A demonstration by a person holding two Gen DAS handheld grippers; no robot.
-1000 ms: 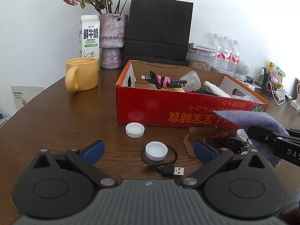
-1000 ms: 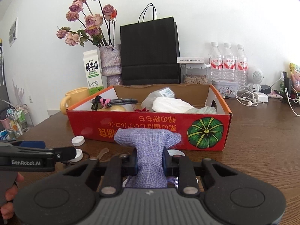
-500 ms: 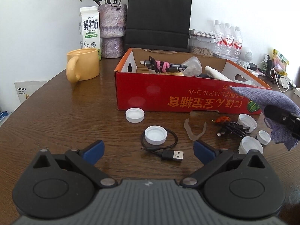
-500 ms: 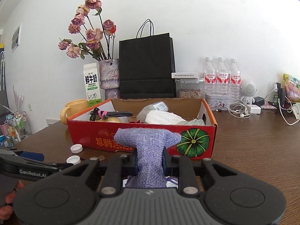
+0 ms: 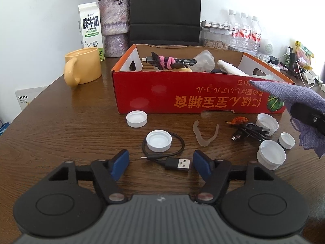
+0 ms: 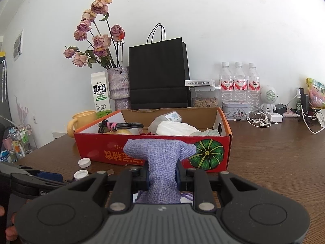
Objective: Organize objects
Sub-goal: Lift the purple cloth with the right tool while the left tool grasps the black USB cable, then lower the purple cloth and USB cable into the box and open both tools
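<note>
Right wrist view: purple burlap pouch pinched in right tongs, held above counter before red box. Left tongs spread, empty. Pouch best lifted clear over front wall, released inside.

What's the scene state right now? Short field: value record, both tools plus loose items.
left tool: open, empty, low over the table
right tool: shut on purple cloth pouch, held in front of the box
red box: open top, already holds a bundled cable and wrapped items
loose on table: white caps, USB cable, clear strip
nearest to left tool: USB cable, cap inside its loop
</note>
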